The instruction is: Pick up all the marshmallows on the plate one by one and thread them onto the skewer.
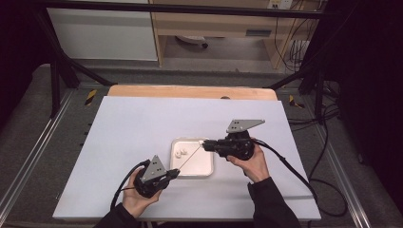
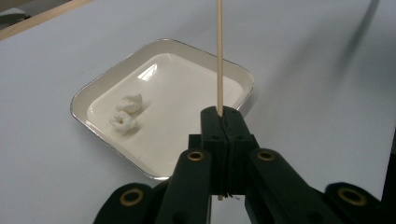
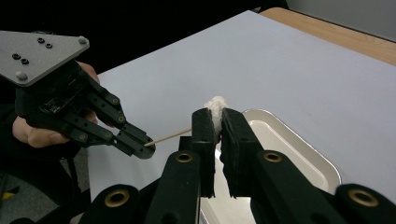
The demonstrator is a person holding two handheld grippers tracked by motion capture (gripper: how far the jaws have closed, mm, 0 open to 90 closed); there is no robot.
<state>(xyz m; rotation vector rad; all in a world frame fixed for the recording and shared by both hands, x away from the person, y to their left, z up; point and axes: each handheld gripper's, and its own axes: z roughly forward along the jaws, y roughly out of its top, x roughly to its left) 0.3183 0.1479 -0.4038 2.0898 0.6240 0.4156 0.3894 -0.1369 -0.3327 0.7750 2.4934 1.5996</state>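
Left gripper (image 1: 175, 173), jaws clenched on a thin wooden skewer (image 2: 219, 60), aims it toward 2 o'clock across the white tray (image 1: 207, 170). Right gripper (image 3: 215, 122), jaws grasping a white marshmallow-like piece (image 3: 216, 106), meets the skewer tip above the tray, apparently to thread it. Two more pieces (image 2: 126, 112) lie at the tray's 9 o'clock on the tabletop (image 1: 128, 123).

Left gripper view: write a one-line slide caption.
Left gripper holds a skewer above a tray with two white pieces.
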